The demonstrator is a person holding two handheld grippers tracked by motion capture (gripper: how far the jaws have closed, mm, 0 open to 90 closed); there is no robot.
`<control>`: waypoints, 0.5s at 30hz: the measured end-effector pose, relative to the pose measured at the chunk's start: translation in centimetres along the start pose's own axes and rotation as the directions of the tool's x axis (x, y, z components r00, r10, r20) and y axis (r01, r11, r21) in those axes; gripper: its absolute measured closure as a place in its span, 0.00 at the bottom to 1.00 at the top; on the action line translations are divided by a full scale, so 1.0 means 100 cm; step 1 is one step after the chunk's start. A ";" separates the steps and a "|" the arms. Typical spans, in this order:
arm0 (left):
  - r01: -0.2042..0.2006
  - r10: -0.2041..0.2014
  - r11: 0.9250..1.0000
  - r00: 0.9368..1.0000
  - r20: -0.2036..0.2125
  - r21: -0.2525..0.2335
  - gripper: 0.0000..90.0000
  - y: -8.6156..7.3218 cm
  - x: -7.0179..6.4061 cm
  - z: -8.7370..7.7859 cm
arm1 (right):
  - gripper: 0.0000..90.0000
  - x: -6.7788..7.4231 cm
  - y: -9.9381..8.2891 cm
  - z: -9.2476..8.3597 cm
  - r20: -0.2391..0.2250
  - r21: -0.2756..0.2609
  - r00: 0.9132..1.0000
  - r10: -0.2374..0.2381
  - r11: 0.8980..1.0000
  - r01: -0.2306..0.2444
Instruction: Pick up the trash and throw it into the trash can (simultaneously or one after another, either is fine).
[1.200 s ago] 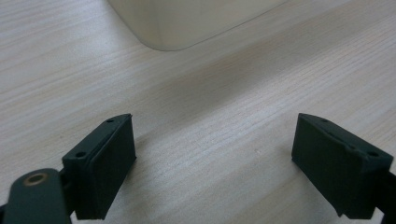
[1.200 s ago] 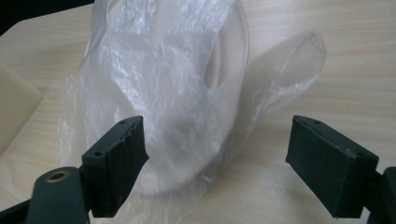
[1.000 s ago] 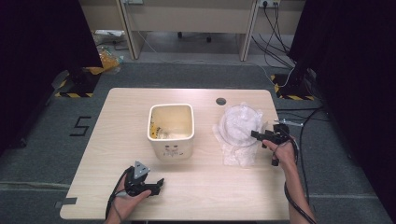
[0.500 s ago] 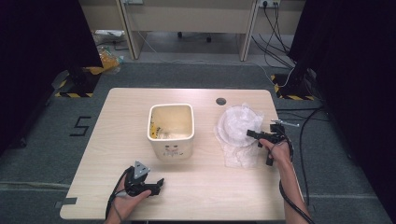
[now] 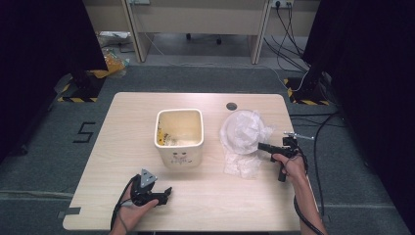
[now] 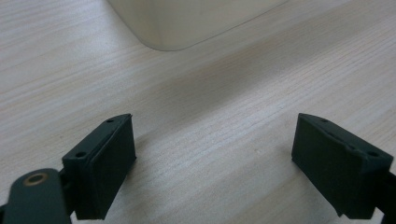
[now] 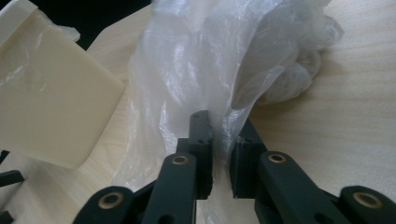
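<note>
We hold the right gripper (image 5: pixel 262 146) at the 3 o'clock side of the table (image 5: pixel 117 147), its jaws pointing toward 9 o'clock into the clear plastic bag (image 5: pixel 242 134). In the right gripper view the right gripper (image 7: pixel 221 140) has just been closing its jaws, and they now stand nearly together with a fold of the plastic bag (image 7: pixel 205 70) pinched between the pads. The film rises from the jaws toward 12 o'clock in that view, and the rest of the bag bunches on the wood at 1 o'clock.

The bag lies crumpled on the table just to the 3 o'clock side of the cream bin (image 5: pixel 179 134), apart from it. Its lower edge spreads flat on the wood toward 6 o'clock. The bin stands upright near the table centre, and in the right gripper view its wall (image 7: pixel 51 112) sits at 9 o'clock of the jaws.

We rest the left gripper (image 5: pixel 164 195) on the table at 6 o'clock of the bin, well apart from the bag. In the left gripper view its pads (image 6: pixel 107 163) stand spread wide over bare wood, with nothing between them. The rounded base of the bin (image 6: pixel 187 23) shows at 12 o'clock there.
</note>
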State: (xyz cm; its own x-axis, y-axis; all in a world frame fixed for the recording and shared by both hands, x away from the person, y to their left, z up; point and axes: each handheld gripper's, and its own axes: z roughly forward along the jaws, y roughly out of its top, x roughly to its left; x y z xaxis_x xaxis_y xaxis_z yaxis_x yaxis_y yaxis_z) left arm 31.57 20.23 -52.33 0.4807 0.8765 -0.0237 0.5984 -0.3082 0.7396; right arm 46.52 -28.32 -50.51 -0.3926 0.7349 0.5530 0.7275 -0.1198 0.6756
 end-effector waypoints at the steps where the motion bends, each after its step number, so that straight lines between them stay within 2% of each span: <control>1: 0.000 0.000 1.000 1.000 0.000 0.000 0.14 0.000 0.000 0.000 | 0.94 0.002 -0.001 -0.001 -0.009 0.003 1.000 -0.004 1.000 0.004; 4: 0.001 -0.001 1.000 1.000 0.000 -0.001 0.14 0.000 0.000 0.000 | 0.98 0.008 -0.005 -0.005 -0.022 -0.004 1.000 -0.021 1.000 0.021; 8: 0.001 -0.001 1.000 1.000 0.000 -0.001 0.14 0.000 0.000 0.000 | 0.98 0.015 -0.013 -0.012 -0.060 0.011 0.998 -0.008 1.000 0.008; 15: 0.002 -0.002 1.000 1.000 0.000 -0.001 0.14 0.000 0.000 0.000 | 0.98 0.019 -0.028 -0.025 -0.079 0.032 0.997 -0.006 0.999 0.008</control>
State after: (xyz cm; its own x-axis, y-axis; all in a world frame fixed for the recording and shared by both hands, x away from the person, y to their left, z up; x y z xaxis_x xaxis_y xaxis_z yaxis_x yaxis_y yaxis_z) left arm 31.57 20.22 -52.34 0.4797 0.8771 -0.0251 0.5984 -0.3061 0.7405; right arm 42.34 -28.31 -50.09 -0.4399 0.6806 0.5859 0.7420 -0.0921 0.6641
